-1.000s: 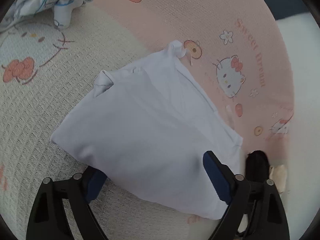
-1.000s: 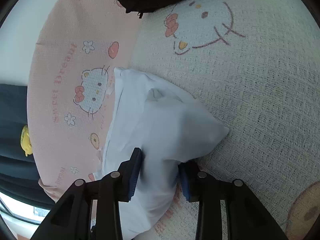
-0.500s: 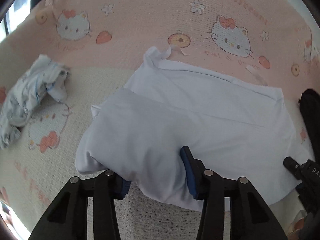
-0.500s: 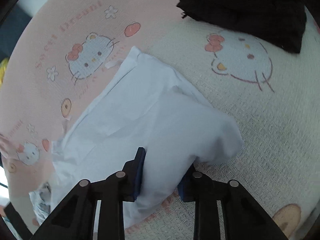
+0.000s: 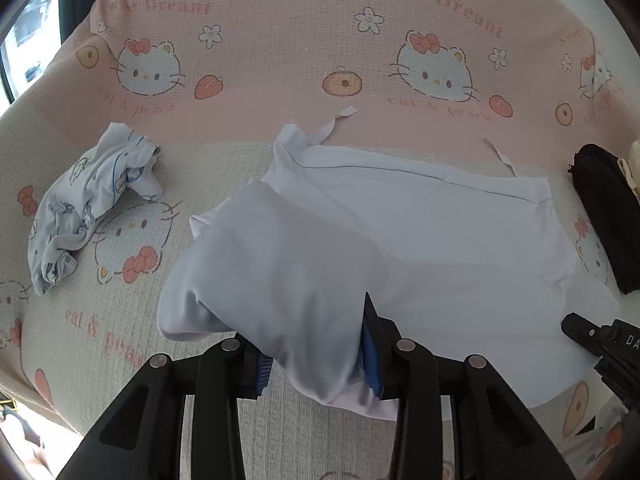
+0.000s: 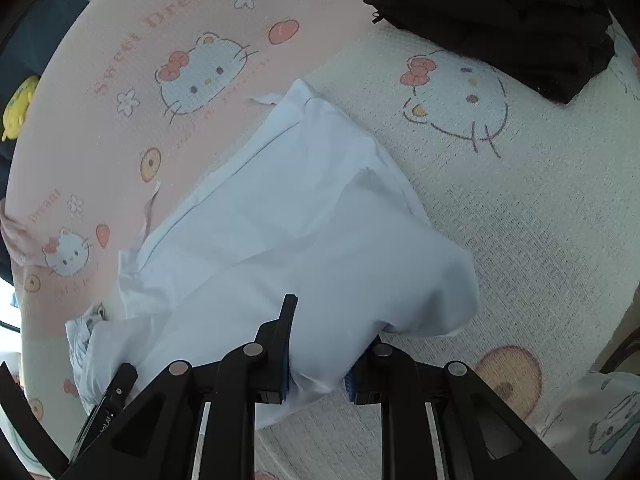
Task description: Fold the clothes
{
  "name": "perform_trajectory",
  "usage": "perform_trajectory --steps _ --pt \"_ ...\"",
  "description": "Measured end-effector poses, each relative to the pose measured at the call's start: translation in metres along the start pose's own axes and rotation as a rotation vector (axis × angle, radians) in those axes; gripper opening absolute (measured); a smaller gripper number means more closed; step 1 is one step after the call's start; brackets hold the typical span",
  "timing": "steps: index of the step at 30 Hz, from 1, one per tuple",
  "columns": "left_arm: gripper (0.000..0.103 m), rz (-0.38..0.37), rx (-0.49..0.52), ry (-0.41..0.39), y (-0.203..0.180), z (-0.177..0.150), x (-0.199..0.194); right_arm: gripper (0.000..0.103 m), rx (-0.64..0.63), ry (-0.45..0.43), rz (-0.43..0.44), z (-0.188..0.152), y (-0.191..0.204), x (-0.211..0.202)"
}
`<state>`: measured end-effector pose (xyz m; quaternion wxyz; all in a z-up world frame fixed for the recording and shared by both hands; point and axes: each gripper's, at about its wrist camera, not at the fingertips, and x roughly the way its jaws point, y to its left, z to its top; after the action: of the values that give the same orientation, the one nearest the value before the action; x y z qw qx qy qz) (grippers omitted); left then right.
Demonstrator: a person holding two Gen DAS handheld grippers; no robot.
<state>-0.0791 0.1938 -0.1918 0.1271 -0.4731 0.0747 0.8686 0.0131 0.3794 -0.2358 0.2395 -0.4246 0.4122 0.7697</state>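
Observation:
A white garment (image 5: 420, 240) lies spread on a pink and cream cartoon-cat blanket (image 5: 280, 40), its far edge with two thin straps at the pink band. My left gripper (image 5: 316, 360) has the garment's near left corner bunched between its blue pads, jaws closing on it and the corner raised off the blanket. In the right wrist view, my right gripper (image 6: 320, 356) pinches the near right corner of the white garment (image 6: 300, 220) the same way, its jaws also closing. Each gripper's black body shows at the edge of the other's view.
A crumpled pale-blue printed garment (image 5: 92, 200) lies left of the white one. A black garment (image 6: 500, 20) sits at the far right of the blanket. Another printed cloth (image 6: 600, 420) lies at the near right. A yellow toy (image 6: 18, 104) is off the blanket's far side.
Both grippers went from wide around the garment's near edge to pinched on it. Both rolled and rose, lifting the near corners, and more of the blanket has come into view.

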Motion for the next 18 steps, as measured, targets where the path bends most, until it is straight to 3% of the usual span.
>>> perform_trajectory --steps 6,13,18 --pt "0.033 -0.068 -0.056 0.047 0.016 -0.028 -0.010 0.018 -0.111 0.013 -0.012 -0.028 -0.004 -0.016" --pt "0.034 -0.162 -0.061 0.054 0.019 -0.059 -0.019 0.018 -0.119 0.027 0.022 -0.039 -0.027 -0.030" --pt "0.041 -0.212 -0.117 0.088 0.029 -0.070 -0.007 0.019 -0.179 0.037 -0.023 -0.044 -0.028 -0.022"
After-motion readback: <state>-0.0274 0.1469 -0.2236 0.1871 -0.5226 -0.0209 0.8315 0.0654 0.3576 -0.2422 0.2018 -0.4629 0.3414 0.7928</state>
